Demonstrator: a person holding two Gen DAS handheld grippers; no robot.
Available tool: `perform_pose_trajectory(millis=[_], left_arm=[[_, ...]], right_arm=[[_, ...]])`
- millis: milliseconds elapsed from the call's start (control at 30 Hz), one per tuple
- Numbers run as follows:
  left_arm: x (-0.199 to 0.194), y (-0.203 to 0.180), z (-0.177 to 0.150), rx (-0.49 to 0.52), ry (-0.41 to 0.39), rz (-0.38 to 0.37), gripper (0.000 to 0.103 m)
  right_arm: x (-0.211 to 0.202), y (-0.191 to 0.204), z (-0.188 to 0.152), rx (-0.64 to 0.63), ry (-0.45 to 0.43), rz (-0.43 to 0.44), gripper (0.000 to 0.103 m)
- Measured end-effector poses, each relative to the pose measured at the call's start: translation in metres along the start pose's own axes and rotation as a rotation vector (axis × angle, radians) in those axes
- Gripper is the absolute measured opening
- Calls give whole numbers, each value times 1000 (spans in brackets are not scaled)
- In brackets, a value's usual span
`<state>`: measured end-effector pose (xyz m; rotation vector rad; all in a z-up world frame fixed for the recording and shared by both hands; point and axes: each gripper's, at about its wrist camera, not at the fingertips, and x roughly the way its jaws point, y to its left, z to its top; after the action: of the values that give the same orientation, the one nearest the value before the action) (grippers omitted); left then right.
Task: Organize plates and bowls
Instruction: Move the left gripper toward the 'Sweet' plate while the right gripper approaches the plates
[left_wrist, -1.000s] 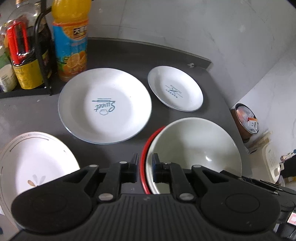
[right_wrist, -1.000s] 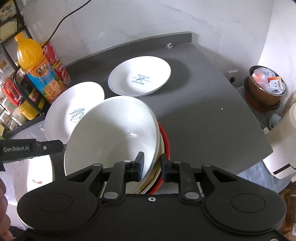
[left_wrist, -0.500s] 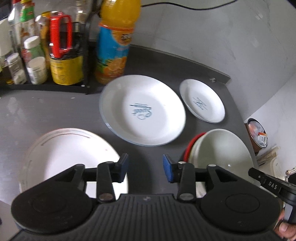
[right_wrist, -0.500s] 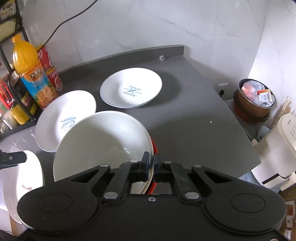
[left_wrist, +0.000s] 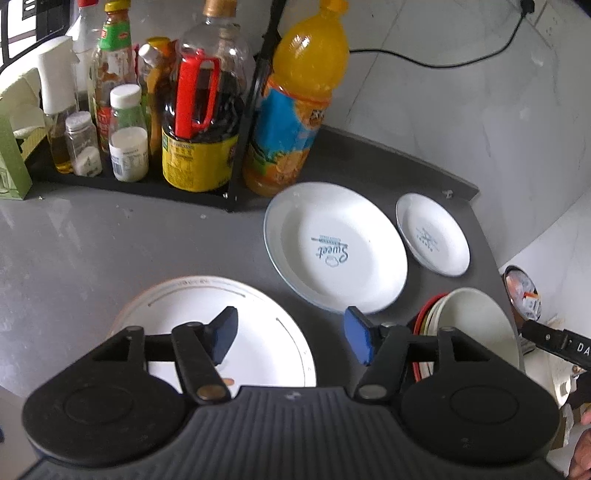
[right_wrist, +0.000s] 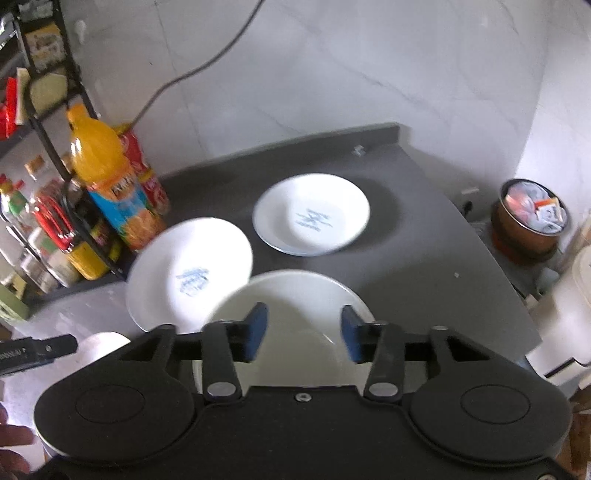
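Both grippers now let go, right gripper (right_wrist: 299, 334) jaws spread above the white bowl (right_wrist: 295, 314) nested in the stack (left_wrist: 430, 321) at the counter (left_wrist: 110, 251) edge, left gripper (left_wrist: 290, 334) gaping over an empty plate (left_wrist: 258, 332), two printed plates (left_wrist: 334, 247) (left_wrist: 432, 234) lying bare beyond.

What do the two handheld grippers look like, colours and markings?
Both match: the left gripper and right gripper have a black ribbed plastic body, two round black housings, black linkage arms with silver pivot pins, and blue pads on the fingertips. White lettering shows on each gripper's black side bar in the other's view, only partly readable. No cables or sleeves are visible.
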<state>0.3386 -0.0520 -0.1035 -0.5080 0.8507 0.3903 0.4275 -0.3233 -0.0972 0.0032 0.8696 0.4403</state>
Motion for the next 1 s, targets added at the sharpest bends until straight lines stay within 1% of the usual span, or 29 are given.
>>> perform_pose_trajectory(millis=[100, 167, 233, 333, 467, 567, 667, 767, 1000], left_arm=[[-3, 3, 6, -8, -31, 18, 70], [-4, 5, 11, -16, -39, 28, 72], [-1, 9, 16, -34, -38, 41, 73], [4, 12, 22, -60, -39, 44, 76], [18, 15, 33, -96, -18, 60, 77], [31, 13, 41, -95, 0, 93, 77], [42, 9, 47, -92, 13, 93, 77], [57, 5, 54, -96, 27, 126, 77], [87, 3, 64, -145, 74, 154, 77]], right_arm=[[3, 4, 10, 14, 10, 43, 52], [3, 9, 16, 12, 14, 60, 60], [6, 13, 23, 8, 11, 72, 71], [14, 18, 33, 3, 19, 92, 79], [33, 24, 48, -7, 44, 121, 80], [51, 29, 59, -19, 74, 138, 80], [69, 35, 69, -39, 103, 140, 80], [89, 42, 79, -49, 145, 157, 80], [132, 53, 93, -59, 240, 181, 78]])
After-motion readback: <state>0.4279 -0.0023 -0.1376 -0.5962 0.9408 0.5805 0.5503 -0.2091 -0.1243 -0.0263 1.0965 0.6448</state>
